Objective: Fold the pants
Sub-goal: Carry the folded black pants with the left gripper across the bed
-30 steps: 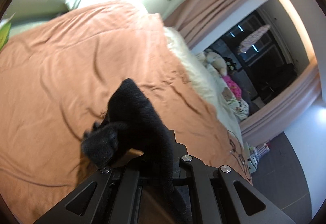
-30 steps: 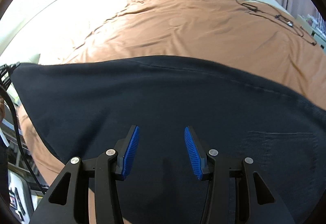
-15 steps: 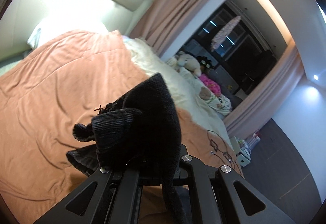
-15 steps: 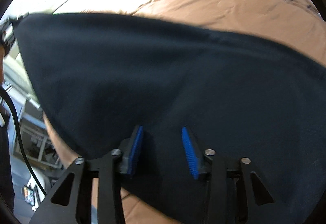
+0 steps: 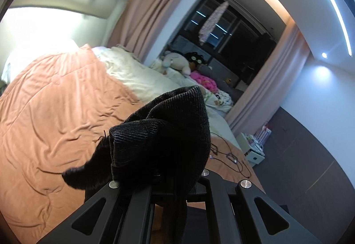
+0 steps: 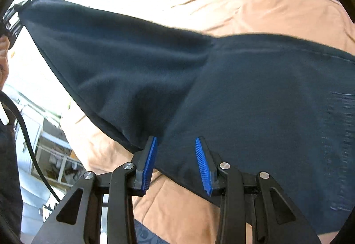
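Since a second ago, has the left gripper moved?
Yes. The left gripper, shut on the pants, has risen: the orange bedspread sits lower and the window shows.

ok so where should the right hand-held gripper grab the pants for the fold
Probably the near hem edge of the pants, just ahead of the right hand-held gripper, coming in low from the near side. That edge lies thin and flat on the orange bedspread, while the left hand-held gripper already lifts the far corner taut.

pants [image 6: 244, 93]: 1 | gripper: 2, left gripper [image 5: 159, 179], right gripper [image 6: 176, 166] | plush toys [image 5: 177, 62]: 2 | bedspread [image 5: 55, 111]: 1
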`<state>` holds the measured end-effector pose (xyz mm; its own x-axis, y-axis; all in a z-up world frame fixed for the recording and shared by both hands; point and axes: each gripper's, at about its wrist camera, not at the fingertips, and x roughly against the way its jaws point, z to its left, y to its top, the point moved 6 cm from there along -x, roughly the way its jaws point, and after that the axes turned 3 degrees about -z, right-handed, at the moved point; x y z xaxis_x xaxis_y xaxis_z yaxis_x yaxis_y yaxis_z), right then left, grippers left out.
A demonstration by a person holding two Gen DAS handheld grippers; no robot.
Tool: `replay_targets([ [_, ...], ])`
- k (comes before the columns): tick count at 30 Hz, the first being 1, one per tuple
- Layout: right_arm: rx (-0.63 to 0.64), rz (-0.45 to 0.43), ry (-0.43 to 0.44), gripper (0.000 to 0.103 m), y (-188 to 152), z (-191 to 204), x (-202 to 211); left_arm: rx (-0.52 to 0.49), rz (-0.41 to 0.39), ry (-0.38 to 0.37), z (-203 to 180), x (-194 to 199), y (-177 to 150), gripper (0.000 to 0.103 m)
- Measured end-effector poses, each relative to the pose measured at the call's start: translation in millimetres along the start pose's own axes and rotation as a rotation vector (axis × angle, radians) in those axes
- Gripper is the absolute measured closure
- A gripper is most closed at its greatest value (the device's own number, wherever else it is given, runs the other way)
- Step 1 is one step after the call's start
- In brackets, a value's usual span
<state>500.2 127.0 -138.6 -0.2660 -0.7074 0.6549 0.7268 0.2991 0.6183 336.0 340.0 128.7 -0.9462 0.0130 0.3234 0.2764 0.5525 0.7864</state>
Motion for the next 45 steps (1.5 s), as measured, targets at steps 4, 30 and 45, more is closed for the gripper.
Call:
replay_targets([
  [4, -0.018, -0.077, -0.033, 0.044, 2.7, -30.5, 53.7, -0.040, 0.014, -0.027, -32.5, -7.1, -3.1, 0.099],
  [30, -0.247, -0.413, -0.132, 0.023, -69.3, -113.1, 255.9, -0.195, 0.224, -0.216, -229.0, -97.5, -89.9, 0.099],
  [45, -0.383, -0.513, -0.211, 0.022, -149.7, -128.0, 324.2, -0.202, 0.443, -0.266, -304.5, -170.1, -214.0, 0.099],
])
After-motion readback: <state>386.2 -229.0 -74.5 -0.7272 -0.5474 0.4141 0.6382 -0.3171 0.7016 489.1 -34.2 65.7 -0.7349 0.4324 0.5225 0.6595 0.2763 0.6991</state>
